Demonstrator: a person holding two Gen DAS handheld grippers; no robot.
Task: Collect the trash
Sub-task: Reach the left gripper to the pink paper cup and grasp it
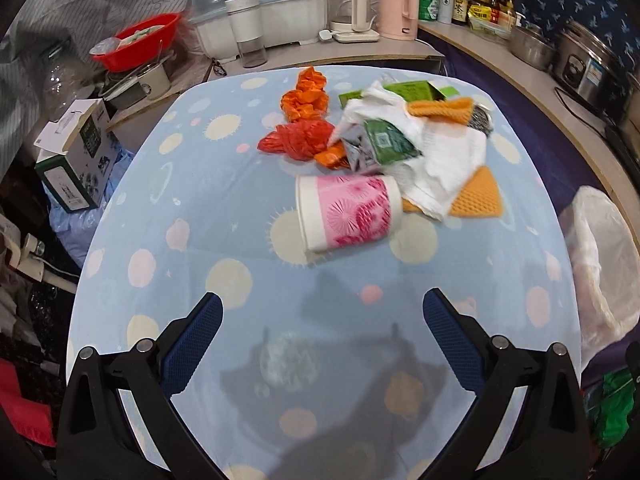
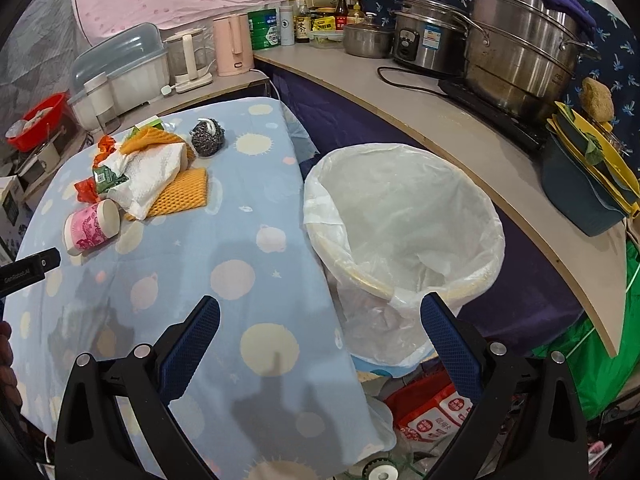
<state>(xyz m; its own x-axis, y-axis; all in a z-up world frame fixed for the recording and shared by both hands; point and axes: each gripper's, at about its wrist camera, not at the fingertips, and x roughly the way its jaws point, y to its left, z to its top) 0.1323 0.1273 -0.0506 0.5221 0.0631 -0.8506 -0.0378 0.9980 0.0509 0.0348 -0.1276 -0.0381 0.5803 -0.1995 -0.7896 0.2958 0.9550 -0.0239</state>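
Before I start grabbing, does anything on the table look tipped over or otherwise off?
Yes: the pink paper cup lies tipped on its side beside the trash pile, touching the crumpled white paper towel. No spill shows. The lined bin stands upright off the table's edge.

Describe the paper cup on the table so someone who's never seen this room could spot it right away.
Start at the table covered in a light blue cloth with pale dots, and find the pile of trash toward its far side. At the near edge of that pile, just in front of the crumpled white paper towel, lies the paper cup. It is the only thing there tipped on its side, white with pink flowers.
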